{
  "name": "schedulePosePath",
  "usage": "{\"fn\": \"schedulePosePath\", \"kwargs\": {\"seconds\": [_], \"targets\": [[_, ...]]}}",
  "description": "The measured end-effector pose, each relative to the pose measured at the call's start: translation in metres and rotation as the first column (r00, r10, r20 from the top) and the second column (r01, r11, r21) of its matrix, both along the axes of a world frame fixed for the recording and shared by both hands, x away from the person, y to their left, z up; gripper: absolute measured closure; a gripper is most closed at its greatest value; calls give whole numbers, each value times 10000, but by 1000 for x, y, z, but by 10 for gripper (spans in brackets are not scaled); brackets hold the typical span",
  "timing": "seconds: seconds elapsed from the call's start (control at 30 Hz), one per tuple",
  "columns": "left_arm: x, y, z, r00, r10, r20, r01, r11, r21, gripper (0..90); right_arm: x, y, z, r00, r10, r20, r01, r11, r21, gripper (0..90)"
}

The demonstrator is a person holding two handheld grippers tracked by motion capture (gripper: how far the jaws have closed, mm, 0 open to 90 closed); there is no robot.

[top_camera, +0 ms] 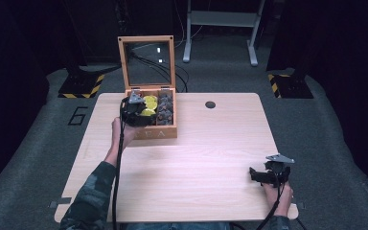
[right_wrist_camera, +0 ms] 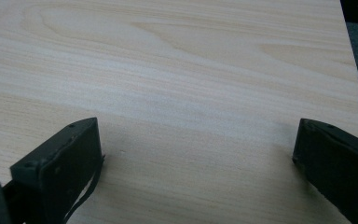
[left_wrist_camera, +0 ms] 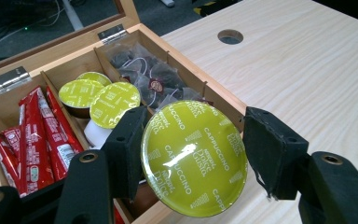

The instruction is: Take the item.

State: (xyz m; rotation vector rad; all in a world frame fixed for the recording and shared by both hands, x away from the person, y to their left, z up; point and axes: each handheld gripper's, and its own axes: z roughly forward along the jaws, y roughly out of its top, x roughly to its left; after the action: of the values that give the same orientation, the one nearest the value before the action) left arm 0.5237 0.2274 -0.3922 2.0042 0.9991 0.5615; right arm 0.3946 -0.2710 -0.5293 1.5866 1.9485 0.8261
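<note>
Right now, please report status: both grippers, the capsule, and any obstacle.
Left gripper shut on cappuccino capsule, over front edge of wooden box. Right gripper open, nothing between jaws, low over table. No obstacle seen.

Lime-green capsule (left_wrist_camera: 194, 161), white lettering; red sachets (left_wrist_camera: 37, 137); pale wood-grain table (right_wrist_camera: 191, 70); black tool (left_wrist_camera: 193, 161).

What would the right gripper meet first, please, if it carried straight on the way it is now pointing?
Probably nothing: the open right gripper points low across the bare light wooden table, and the way looks free up to the table's far edge, though depth is hard to judge.
</note>
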Motion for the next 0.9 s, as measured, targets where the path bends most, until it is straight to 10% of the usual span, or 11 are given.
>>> {"fn": "schedulePosePath", "kwargs": {"seconds": [0.9], "targets": [[-39,2,7,9976,-495,487,500,9987,-99,412,-1,0,0,10000,-43,-45,43,10000,9,5]]}}
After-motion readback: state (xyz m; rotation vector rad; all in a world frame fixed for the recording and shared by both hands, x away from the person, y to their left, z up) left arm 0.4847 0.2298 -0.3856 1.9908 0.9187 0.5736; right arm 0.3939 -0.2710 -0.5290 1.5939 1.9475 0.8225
